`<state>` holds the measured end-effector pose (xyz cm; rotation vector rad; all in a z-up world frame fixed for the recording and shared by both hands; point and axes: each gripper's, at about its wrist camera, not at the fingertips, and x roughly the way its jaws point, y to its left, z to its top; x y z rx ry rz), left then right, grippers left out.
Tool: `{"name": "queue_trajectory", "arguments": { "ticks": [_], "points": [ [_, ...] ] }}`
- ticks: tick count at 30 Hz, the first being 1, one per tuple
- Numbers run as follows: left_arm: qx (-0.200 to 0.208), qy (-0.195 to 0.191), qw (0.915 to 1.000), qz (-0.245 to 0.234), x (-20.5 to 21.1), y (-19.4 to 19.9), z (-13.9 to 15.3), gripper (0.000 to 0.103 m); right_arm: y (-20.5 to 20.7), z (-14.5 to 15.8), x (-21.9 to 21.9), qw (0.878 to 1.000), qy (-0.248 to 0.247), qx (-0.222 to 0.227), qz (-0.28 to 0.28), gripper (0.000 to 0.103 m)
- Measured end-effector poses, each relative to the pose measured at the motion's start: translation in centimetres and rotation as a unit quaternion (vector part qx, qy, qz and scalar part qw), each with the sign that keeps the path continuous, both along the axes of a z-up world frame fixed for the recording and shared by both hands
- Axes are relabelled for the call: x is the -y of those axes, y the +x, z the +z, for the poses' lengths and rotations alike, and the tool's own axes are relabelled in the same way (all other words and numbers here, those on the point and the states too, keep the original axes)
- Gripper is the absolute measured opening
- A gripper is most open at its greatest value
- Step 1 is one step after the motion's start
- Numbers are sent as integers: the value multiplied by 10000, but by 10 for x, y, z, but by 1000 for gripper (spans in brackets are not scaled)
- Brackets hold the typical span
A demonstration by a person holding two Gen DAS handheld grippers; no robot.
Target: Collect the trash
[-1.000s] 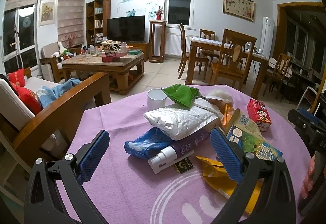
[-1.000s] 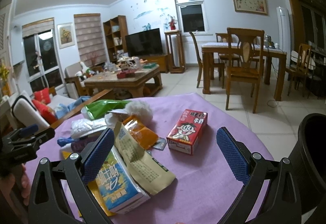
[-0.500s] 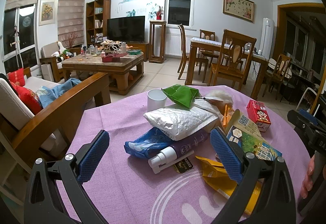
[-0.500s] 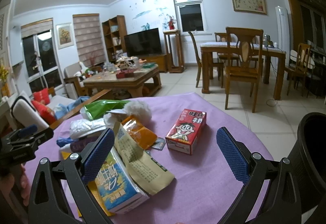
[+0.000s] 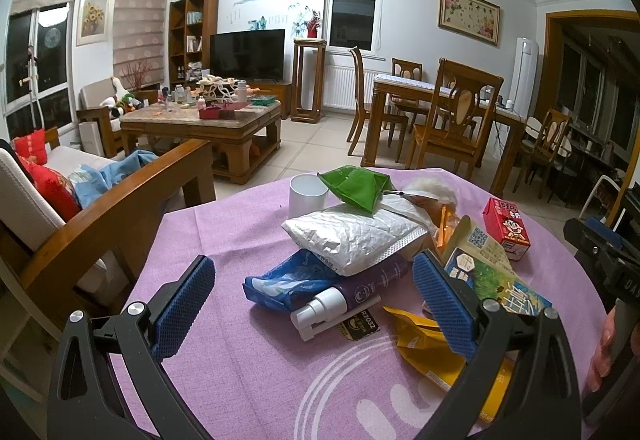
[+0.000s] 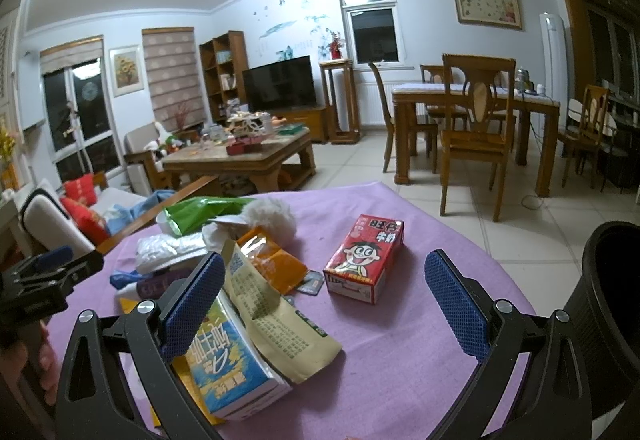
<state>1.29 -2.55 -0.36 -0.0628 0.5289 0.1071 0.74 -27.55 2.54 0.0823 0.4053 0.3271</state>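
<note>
On the purple worktop (image 6: 400, 360) we see a heap of trash, with a black bin (image 6: 612, 320) just beside its right edge. Our left claw (image 5: 316, 304) is wide apart and empty over a silver bag (image 5: 352, 236). Our right claw (image 6: 324, 304) is wide apart near a red milk box (image 6: 364, 256).

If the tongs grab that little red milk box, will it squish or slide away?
The red milk box looks like thin carton, so it may dent if squeezed hard. It lies flat on its broad side on the purple cloth, so it probably won't roll or tip. It's likely light.
</note>
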Motion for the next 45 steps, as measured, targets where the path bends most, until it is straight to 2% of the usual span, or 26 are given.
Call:
{"name": "queue_trajectory", "arguments": {
  "ticks": [15,19,22,25,27,30,34,37,38,40,42,43,45],
  "points": [
    [-14,-52,10000,-1,-2,-1,0,98,1,0,0,10000,6,-27,1,99],
    [-196,-543,9974,-436,-10,2,-1,98,10,0,-7,9993,-149,-282,197,99],
    [-401,-836,9935,-653,-22,10,-1,98,31,27,-19,9947,-116,-540,864,99],
    [-585,-1145,9874,-922,-27,26,2,98,69,55,-54,9850,-138,-995,1403,99],
    [-715,-1102,9857,-1058,-20,37,2,98,94,59,-83,9765,-231,-1323,1688,99],
    [-958,-997,9828,-1227,-9,56,-4,98,136,52,-129,9578,-213,-2058,1996,99],
    [-1222,-1281,9734,-1456,-5,70,-8,98,193,20,-161,9250,216,-3342,1797,99],
    [-1334,-1558,9653,-1616,-2,78,-6,98,219,1,-170,9070,314,-3930,1479,98],
    [-1389,-1629,9624,-1670,4,83,-5,96,223,-4,-171,9014,390,-4073,1418,98],
    [-1511,-1742,9568,-1773,3,86,-7,85,227,-5,-177,8991,278,-4144,1381,97],
    [-1740,-1885,9480,-1885,7,93,-13,57,223,-4,-179,8997,84,-4157,1326,92],
    [-1816,-1965,9443,-1916,9,94,-16,55,225,-4,-179,9004,31,-4161,1272,87],
    [-1852,-2126,9399,-1927,10,97,-18,49,230,-4,-174,9010,1,-4171,1196,83]
  ]
}}
